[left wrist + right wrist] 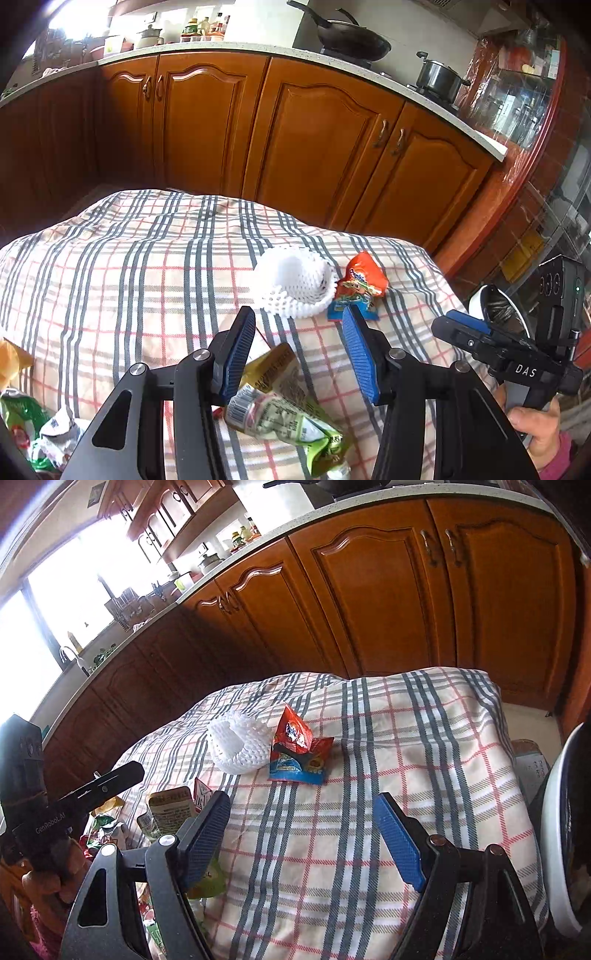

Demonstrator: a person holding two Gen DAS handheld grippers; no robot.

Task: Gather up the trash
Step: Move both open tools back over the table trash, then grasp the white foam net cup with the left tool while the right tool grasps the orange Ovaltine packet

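On the plaid cloth lie a white foam fruit net, an orange-and-blue snack wrapper beside it, and a green-yellow wrapper. My left gripper is open, hovering just above the green-yellow wrapper, which lies between and below its blue pads. My right gripper is open and empty above bare cloth; the net and the orange wrapper lie ahead of it. The right gripper also shows in the left wrist view.
More crumpled wrappers lie at the cloth's near left. A white-rimmed bin with a dark liner stands at the right edge. Wooden cabinets and a counter with pots stand behind the table.
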